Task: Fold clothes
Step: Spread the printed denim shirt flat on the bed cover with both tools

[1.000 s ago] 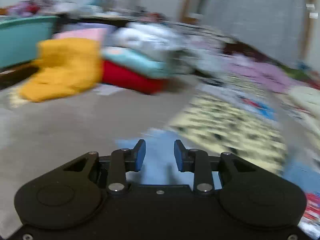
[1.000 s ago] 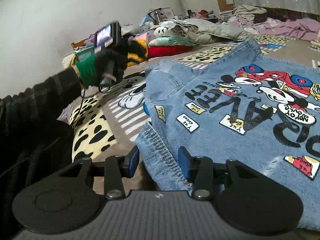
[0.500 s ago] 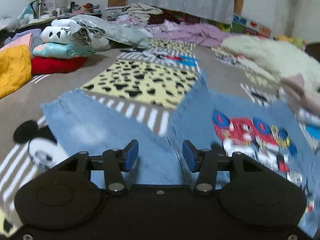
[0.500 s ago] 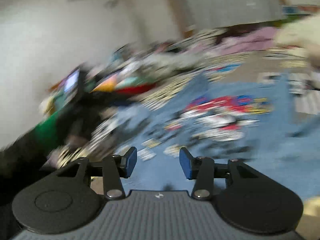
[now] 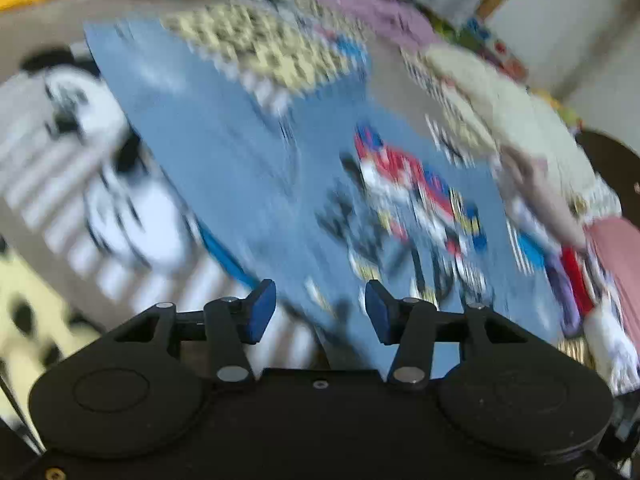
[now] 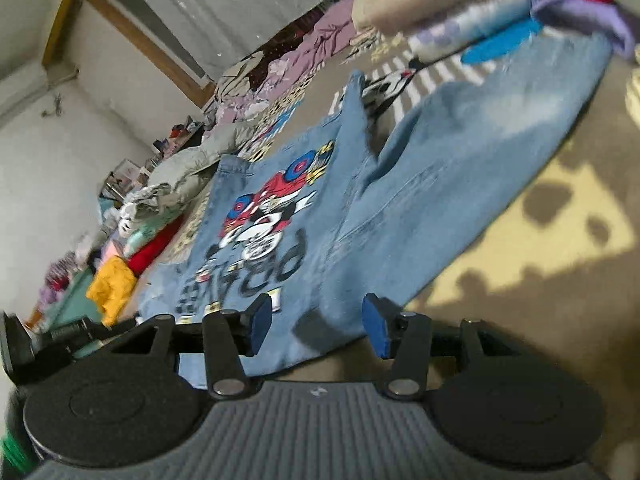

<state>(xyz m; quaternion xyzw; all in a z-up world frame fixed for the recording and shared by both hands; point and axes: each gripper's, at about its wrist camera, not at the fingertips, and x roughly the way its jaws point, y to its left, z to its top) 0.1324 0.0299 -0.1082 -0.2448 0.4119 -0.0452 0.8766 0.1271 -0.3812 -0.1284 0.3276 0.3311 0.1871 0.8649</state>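
A blue denim jacket (image 6: 400, 200) with a cartoon print lies spread flat on the patterned bedspread (image 6: 540, 264). It also shows, blurred, in the left wrist view (image 5: 248, 176). My right gripper (image 6: 314, 326) is open and empty, just above the jacket's near edge beside one sleeve (image 6: 480, 128). My left gripper (image 5: 320, 312) is open and empty over the jacket's other near edge. Its tip (image 6: 16, 344) shows at the far left of the right wrist view.
Folded clothes (image 6: 480, 8) are stacked at the far right. A pile of red, yellow and teal clothes (image 6: 132, 256) lies at the left by the wall. Crumpled purple bedding (image 6: 304, 52) lies at the back. A cream cloth (image 5: 520, 112) lies right of the jacket.
Both grippers have swung across and down toward the jacket's near edge. Both views tilted and are blurred by motion. Both stay open and empty.
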